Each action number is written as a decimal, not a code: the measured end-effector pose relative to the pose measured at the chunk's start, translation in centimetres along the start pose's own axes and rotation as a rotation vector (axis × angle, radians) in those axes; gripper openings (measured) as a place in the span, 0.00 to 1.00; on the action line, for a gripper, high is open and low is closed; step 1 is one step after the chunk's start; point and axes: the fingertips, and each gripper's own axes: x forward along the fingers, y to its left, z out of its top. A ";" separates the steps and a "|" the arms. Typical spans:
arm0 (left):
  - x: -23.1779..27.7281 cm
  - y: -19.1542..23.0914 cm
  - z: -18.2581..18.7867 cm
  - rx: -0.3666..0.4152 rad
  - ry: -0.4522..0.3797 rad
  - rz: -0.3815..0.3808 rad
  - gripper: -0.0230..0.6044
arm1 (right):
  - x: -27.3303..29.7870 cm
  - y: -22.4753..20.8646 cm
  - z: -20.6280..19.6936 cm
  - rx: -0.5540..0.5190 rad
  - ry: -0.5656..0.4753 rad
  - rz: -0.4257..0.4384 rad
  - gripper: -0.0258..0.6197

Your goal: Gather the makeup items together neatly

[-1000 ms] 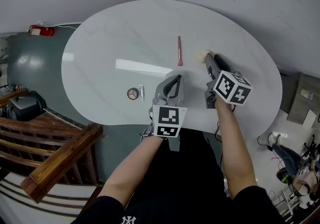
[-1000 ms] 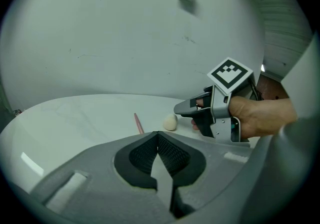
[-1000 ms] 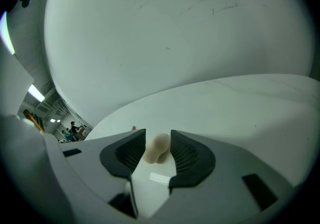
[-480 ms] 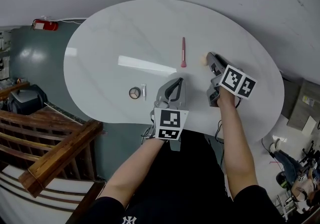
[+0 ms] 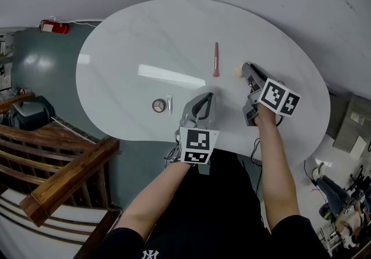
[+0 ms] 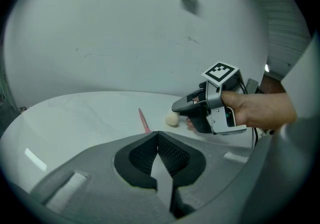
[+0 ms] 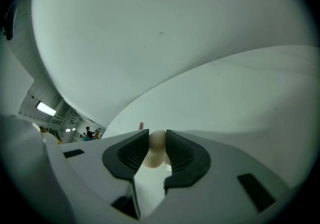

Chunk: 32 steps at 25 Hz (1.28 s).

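Starting at the left of the white table [image 5: 116, 49], a small round compact [image 5: 159, 105] lies with a little white tube [image 5: 170, 103] just beside it. Next comes the left gripper [image 5: 207, 97], near the front edge of the table. Its jaws are pressed together with nothing in them. Farther back lies the pink makeup brush [image 5: 216, 59], well apart from the compact and the tube. Just right of its near end, the cream makeup sponge [image 7: 155, 153] sits on the table. The right gripper [image 7: 158, 135] has just been closing its jaws. The sponge is between them, and both pads squeeze it. So the step looks like picking up the sponge. The next move likely needs a soft, steady hold, a lift, and a carry over to the other things, so the sponge can be set down close to them.
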 end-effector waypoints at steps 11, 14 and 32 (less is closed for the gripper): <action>-3.4 0.4 -0.4 0.005 -0.041 -0.011 0.05 | -3.2 4.0 -2.5 -0.063 -0.014 0.040 0.22; -4.9 1.0 -0.9 0.006 -0.052 -0.006 0.05 | -3.5 5.6 -4.1 -0.072 -0.008 0.054 0.22; -14.4 6.1 -5.2 -0.003 -0.094 0.033 0.05 | -3.9 16.4 -14.0 -0.189 0.074 0.160 0.22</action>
